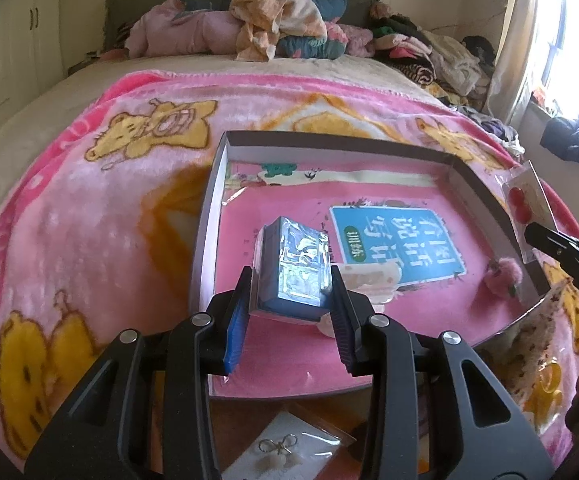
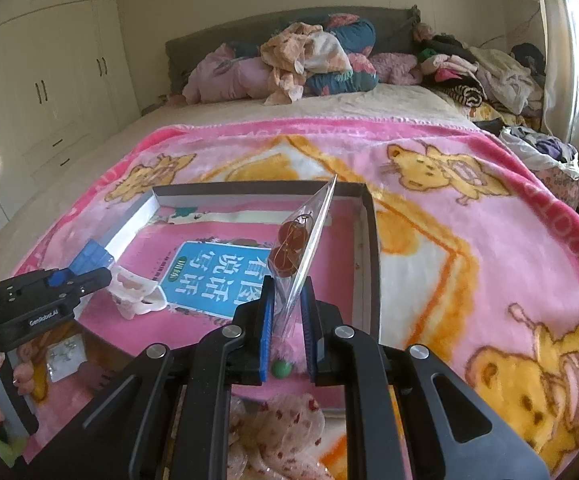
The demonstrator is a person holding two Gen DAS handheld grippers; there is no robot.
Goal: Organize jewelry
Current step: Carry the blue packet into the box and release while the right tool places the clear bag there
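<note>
The left gripper (image 1: 291,292) clamps a small blue box (image 1: 295,268) over the tray (image 1: 209,216); only its view shows a bow earring card (image 1: 279,446) beneath. The right gripper (image 2: 287,320) pinches a clear packet of red earrings (image 2: 299,244), with a green bead (image 2: 281,369) visible below its fingers.

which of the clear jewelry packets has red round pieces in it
The clear packet pinched upright in the right gripper above the shallow box. It holds two red discs; the packet with the bow-shaped piece by the box's near edge has none.

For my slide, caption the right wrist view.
Right gripper holds a clear packet of red earrings above the open box.
</note>
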